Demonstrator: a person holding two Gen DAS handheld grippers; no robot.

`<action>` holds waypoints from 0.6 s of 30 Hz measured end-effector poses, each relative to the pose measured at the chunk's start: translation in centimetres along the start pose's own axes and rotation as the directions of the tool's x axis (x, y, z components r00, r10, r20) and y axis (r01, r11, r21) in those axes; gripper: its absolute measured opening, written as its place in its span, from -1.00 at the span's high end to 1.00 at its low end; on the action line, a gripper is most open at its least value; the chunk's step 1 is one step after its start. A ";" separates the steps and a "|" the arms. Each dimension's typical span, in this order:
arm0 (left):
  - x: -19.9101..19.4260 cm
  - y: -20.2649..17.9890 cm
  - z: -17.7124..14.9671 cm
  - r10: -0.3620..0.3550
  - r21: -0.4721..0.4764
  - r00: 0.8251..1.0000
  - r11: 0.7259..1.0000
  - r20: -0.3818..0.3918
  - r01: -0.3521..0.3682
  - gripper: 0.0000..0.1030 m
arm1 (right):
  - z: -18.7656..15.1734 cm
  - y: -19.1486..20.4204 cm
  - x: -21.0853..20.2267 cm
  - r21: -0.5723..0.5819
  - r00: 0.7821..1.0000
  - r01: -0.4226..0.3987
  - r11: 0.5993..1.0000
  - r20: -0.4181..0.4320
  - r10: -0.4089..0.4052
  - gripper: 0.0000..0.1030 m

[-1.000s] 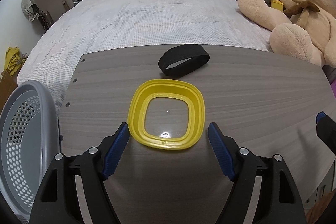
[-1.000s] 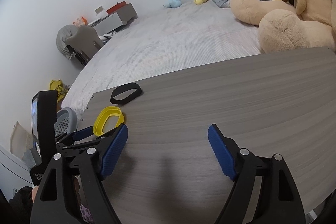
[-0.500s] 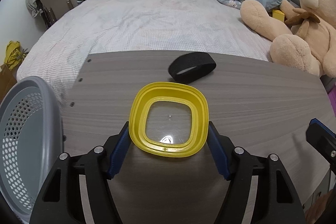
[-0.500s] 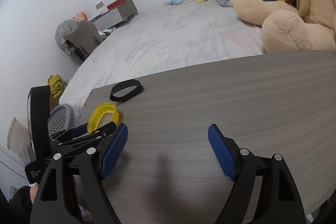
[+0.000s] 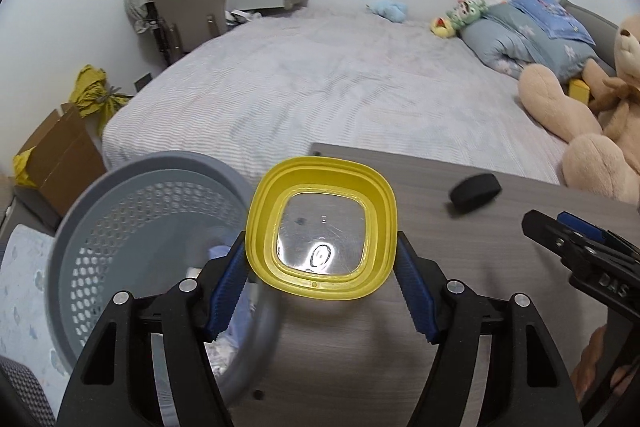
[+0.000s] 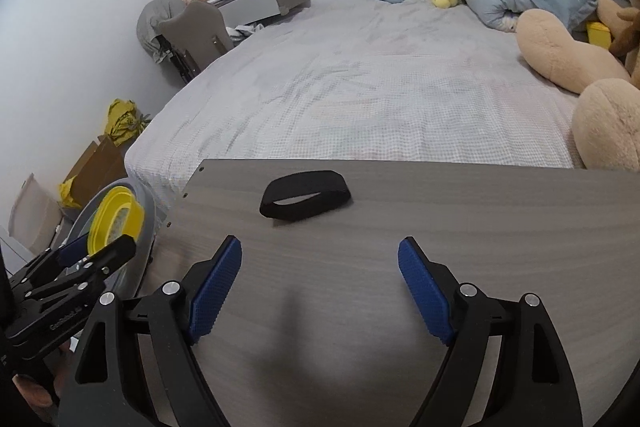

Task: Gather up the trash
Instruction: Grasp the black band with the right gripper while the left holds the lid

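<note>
The left hand-held gripper [image 5: 320,281] has its blue pads pressed on the two sides of the square yellow plastic lid with a clear centre [image 5: 322,227], lifted off the grey wood-grain worktop [image 5: 500,267] and hanging at its left edge, partly over the perforated grey plastic basket [image 5: 120,227]. By my reading the pick-up is done and the drop is left; the lid is not yet fully above the basket's mouth. Some pale crumpled scraps seem to lie in the basket already.

The lid is nearly square, so it has no real long axis. It is tilted, its open face turned up and back toward the camera.

The black oval band [image 6: 306,195] lies on the worktop, its long axis running left to right, ahead of the right hand-held gripper [image 6: 320,283], whose jaws are opening with nothing between them.
</note>
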State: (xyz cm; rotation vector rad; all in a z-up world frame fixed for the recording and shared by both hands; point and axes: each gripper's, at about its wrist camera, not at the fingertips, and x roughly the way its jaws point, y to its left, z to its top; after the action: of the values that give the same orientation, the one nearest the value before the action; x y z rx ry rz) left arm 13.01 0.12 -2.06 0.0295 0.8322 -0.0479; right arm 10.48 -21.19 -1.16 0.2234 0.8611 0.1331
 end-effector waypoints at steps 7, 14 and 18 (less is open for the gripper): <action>-0.6 2.3 0.4 0.029 -0.033 0.999 0.999 0.026 -0.028 -0.31 | 2.3 1.2 3.6 -0.050 0.999 0.026 0.998 -0.037 -0.028 -0.81; 0.1 3.1 0.4 0.027 -0.053 1.000 0.998 0.011 -0.026 -0.31 | 2.9 1.9 7.0 -0.086 0.992 0.089 0.992 -0.087 -0.097 -0.81; 0.1 3.4 0.2 0.024 -0.062 1.000 0.998 0.009 -0.024 -0.31 | 3.0 2.0 7.6 -0.098 0.989 0.102 0.990 -0.100 -0.112 -0.46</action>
State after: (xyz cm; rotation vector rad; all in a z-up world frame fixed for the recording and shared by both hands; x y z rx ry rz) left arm 13.39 3.49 -1.98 -0.0191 0.8235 0.0004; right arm 17.61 -18.07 -4.35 0.0830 0.9677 0.0847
